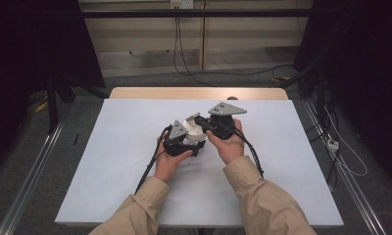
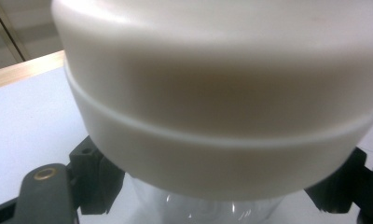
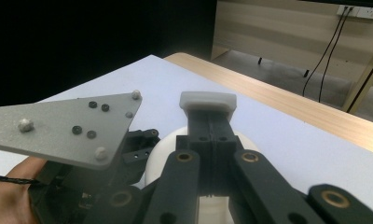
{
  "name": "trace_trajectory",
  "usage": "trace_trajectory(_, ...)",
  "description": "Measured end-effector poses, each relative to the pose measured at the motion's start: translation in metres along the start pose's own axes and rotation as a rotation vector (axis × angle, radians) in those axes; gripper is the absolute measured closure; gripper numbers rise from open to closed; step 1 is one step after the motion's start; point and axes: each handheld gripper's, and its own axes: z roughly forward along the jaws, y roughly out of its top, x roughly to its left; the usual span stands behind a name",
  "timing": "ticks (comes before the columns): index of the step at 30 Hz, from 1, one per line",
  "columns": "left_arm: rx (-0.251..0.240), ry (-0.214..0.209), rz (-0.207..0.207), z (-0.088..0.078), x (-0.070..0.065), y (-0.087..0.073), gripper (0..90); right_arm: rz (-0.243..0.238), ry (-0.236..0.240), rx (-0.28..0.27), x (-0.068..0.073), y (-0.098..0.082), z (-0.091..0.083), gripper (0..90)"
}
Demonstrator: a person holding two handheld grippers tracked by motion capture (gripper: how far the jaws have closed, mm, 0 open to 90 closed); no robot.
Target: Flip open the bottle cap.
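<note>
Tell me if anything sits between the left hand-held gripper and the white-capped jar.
Nothing visible does. In the left gripper view the jar's white cap is right up against the camera, with the left hand-held gripper reaching in on either side of the clear body below it.

In the high view, the white lid (image 1: 193,128) is mostly hidden between the two grippers and the hands, so its shape is hard to tell. In the left gripper view it is very close and blurred, and the top and right edges cut it off. The clear container (image 2: 198,207) under it is cut by the bottom edge. In the right gripper view, the closed jaws cover most of the lid.
</note>
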Motion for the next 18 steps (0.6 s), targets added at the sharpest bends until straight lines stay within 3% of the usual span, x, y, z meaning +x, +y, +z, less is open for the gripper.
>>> trace_trajectory(18,0.002,0.000,-0.002,-0.0001,0.0001,0.0000,18.8,0.000,-0.016,-0.006,-0.0035,0.0052,0.0091,90.0)
